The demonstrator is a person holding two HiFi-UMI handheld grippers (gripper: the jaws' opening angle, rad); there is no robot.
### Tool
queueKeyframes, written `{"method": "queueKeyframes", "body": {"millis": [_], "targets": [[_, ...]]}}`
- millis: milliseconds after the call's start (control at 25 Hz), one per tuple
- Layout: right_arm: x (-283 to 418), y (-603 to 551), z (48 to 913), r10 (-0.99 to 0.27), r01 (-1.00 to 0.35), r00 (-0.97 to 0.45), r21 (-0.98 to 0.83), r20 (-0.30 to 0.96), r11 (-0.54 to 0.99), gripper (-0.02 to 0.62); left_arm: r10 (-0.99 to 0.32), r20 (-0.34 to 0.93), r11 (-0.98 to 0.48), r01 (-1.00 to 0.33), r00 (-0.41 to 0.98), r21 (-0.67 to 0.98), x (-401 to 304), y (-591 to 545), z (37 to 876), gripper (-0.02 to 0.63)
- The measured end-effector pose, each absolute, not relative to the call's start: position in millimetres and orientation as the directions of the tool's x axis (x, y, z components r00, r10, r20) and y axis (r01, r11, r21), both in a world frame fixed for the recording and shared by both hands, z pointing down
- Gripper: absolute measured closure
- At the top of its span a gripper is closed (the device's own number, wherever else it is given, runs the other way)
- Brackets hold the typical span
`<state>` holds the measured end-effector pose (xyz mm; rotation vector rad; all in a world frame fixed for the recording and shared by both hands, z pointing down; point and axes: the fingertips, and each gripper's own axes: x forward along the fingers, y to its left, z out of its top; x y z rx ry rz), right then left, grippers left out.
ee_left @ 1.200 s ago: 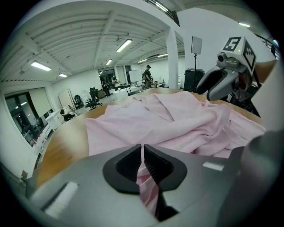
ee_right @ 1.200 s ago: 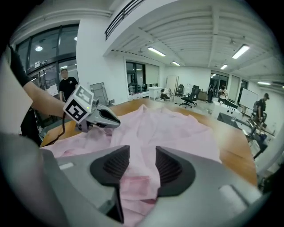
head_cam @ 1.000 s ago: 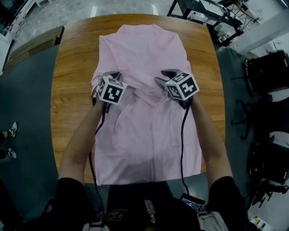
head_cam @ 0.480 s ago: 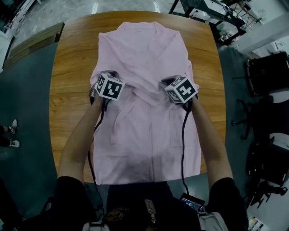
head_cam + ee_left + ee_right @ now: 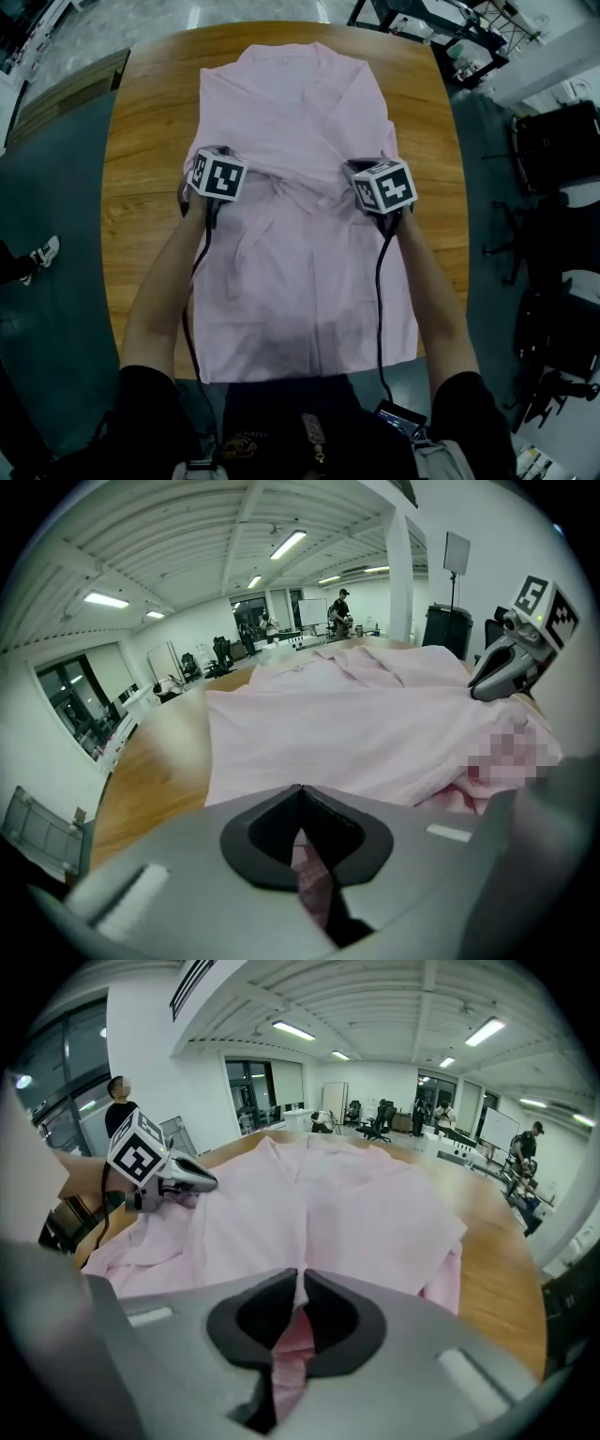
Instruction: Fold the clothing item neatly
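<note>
A pink shirt (image 5: 300, 253) lies spread on the round wooden table (image 5: 150, 122), collar at the far side and hem hanging over the near edge. My left gripper (image 5: 212, 155) is shut on a pinch of the shirt's left side at mid-body; pink cloth (image 5: 314, 883) shows between its closed jaws. My right gripper (image 5: 360, 169) holds the shirt's right side level with it. Its jaws have just been closing, and a fold of pink cloth (image 5: 286, 1344) is pressed between them. From each gripper's own view the other is visible across the cloth: the right gripper (image 5: 511, 663) and the left gripper (image 5: 159, 1177).
Bare wood shows left and right of the shirt. Dark office chairs (image 5: 553, 141) and equipment stand off the table's right side. A person's shoe (image 5: 42, 253) is on the floor at the left. Cables run from both grippers back along my arms.
Both grippers have shifted slightly outward and lower onto the shirt's sides. The right jaws have closed on the cloth. The fabric between the grippers is drawn flatter.
</note>
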<state>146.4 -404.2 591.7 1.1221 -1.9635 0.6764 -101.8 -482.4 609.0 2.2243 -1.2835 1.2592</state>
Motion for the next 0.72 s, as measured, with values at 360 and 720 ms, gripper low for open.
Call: {"method": "queueKeyframes", "body": {"millis": [360,720], "targets": [[140.3,-395.8,572.3,-0.496,-0.842,-0.400,-0.095,0.770,0.532,0.555,-0.610,0.784,-0.461,-0.856,0.114,-0.234,-142.1,-494.5,602.2,0.598],[134.7,-376.1,553.2,-0.512,-0.820,-0.436,-0.092,0.740,0.565,0.555,-0.641,0.767,-0.354,-0.885,-0.006,-0.303,-183.8,-497.2,595.1,0.598]]}}
